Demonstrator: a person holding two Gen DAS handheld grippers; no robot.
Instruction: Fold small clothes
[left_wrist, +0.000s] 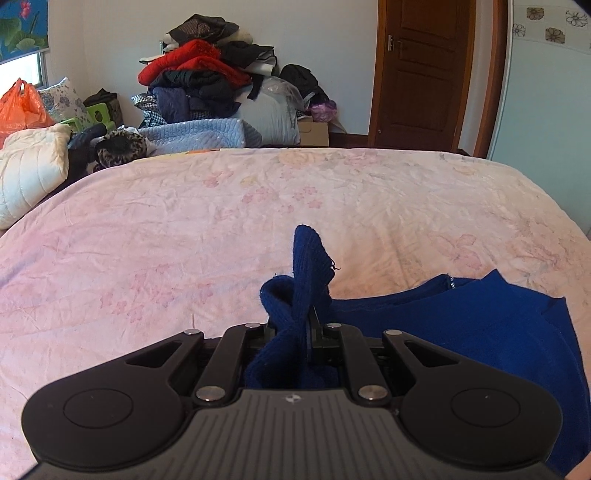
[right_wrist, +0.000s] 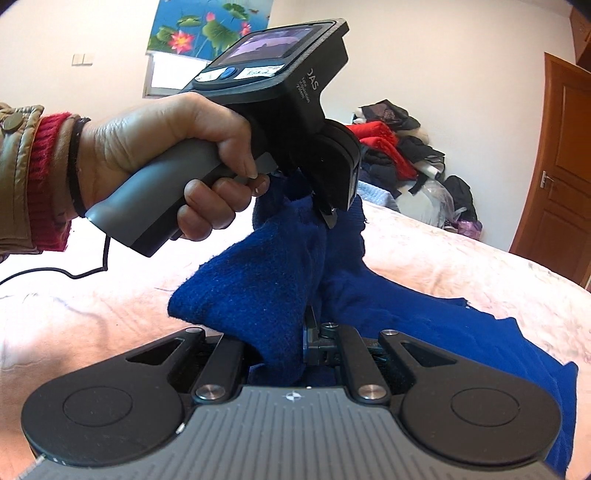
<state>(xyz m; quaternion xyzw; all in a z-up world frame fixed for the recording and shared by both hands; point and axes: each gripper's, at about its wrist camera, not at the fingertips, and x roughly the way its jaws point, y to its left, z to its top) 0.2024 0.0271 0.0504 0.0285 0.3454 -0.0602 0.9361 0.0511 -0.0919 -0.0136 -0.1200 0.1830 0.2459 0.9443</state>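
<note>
A dark blue knit garment (left_wrist: 480, 325) lies partly on the pink floral bedsheet (left_wrist: 184, 229), with one end lifted off it. My left gripper (left_wrist: 308, 321) is shut on a bunched edge of it, and a flap of the knit stands up past the jaws. In the right wrist view my right gripper (right_wrist: 310, 328) is shut on another part of the blue garment (right_wrist: 258, 280), low and close to the camera. A hand (right_wrist: 155, 147) holds the left gripper (right_wrist: 328, 216) above and just beyond it, so the cloth hangs bunched between the two grips.
A tall pile of clothes (left_wrist: 199, 74) sits beyond the bed's far edge, with a white quilt (left_wrist: 29, 173) and an orange bag (left_wrist: 20, 107) at the left. A brown door (left_wrist: 424, 74) stands at the back right. A black cable (right_wrist: 55, 273) trails over the sheet.
</note>
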